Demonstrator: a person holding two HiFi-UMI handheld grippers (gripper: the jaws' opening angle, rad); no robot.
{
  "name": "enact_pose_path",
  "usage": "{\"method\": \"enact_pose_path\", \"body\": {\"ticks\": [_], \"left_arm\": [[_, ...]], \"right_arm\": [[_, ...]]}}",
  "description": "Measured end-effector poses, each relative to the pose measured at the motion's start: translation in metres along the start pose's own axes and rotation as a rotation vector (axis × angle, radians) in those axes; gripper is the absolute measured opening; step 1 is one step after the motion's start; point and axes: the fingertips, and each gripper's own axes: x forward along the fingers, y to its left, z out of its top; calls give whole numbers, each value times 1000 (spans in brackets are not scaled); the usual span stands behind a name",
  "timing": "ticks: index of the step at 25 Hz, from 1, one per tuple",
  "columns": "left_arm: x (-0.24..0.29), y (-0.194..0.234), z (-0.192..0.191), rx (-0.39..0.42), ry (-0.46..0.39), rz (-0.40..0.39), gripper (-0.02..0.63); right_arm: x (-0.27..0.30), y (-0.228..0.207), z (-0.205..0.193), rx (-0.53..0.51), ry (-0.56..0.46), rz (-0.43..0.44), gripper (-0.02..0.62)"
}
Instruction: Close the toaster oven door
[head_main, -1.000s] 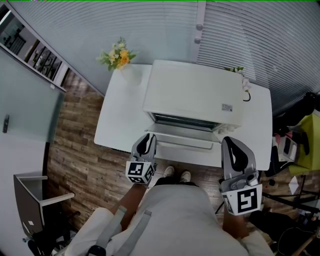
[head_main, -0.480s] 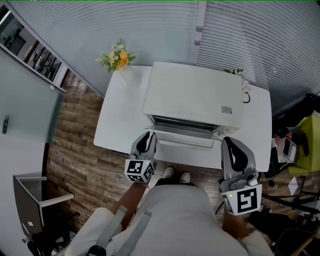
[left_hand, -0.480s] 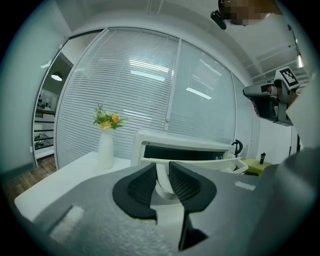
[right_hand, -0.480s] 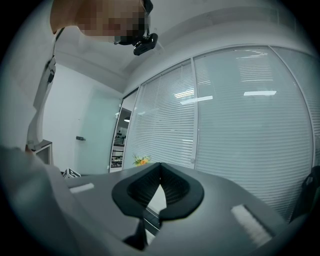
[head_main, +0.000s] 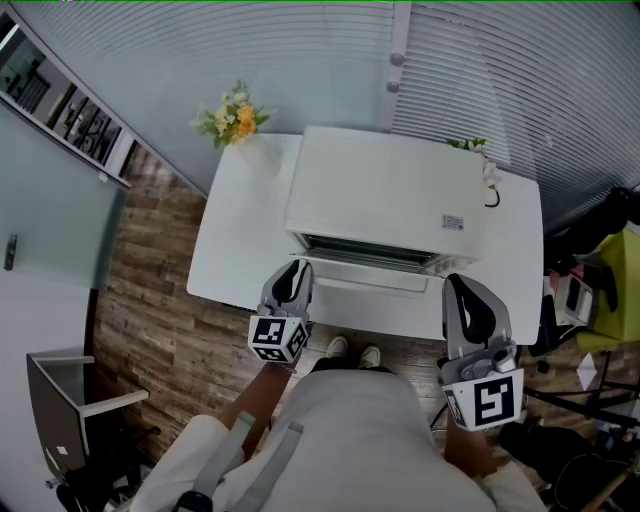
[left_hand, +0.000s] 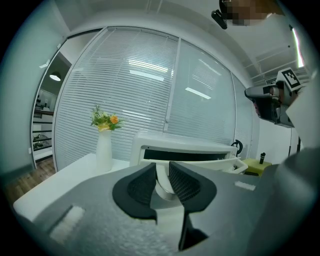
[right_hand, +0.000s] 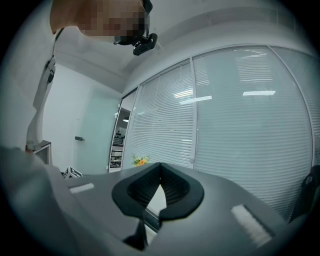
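Toaster oven: The toaster oven (head_main: 385, 190) stood on the white table (head_main: 225, 250), with its mouth turned toward you.
Door: The door (head_main: 372, 278) hung part-open at the oven's front. It tilted out from the mouth, a dark strip of cavity showed above it, and it was not yet shut.
Handle: The handle (left_hand: 163, 184) ran along the door's free edge, on the side of the oven nearest you.
Left claw: Your left gripper (head_main: 293, 276) was clamped on the handle's left end, and the white bar filled the gap between its pads. I judged that you gripped there so the door would swing up toward the oven as you lifted.
Left hand pose: You held it low at the oven's front-left corner. It pointed at the oven and dipped slightly, with the marker cube toward your body.
Right claw: Your right gripper (head_main: 462, 288) had its jaws together at the tips with nothing between them.
Right hand pose: It lay level off the oven's front-right corner, apart from the door. It was probably parked there to stay clear of the door's swing.
Vase: A vase of flowers (head_main: 238, 115) stood off the oven's rear-left corner, well away from the door.
Blinds: The blinds (head_main: 300, 50) hung behind the oven.
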Motion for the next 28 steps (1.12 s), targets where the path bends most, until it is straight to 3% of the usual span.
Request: {"method": "enact_pose_path", "body": {"ticks": [28], "left_arm": [[34,7,22,10,-8,5,93]], "right_arm": [[10,-21,-4,5,2,-17,5]]}}
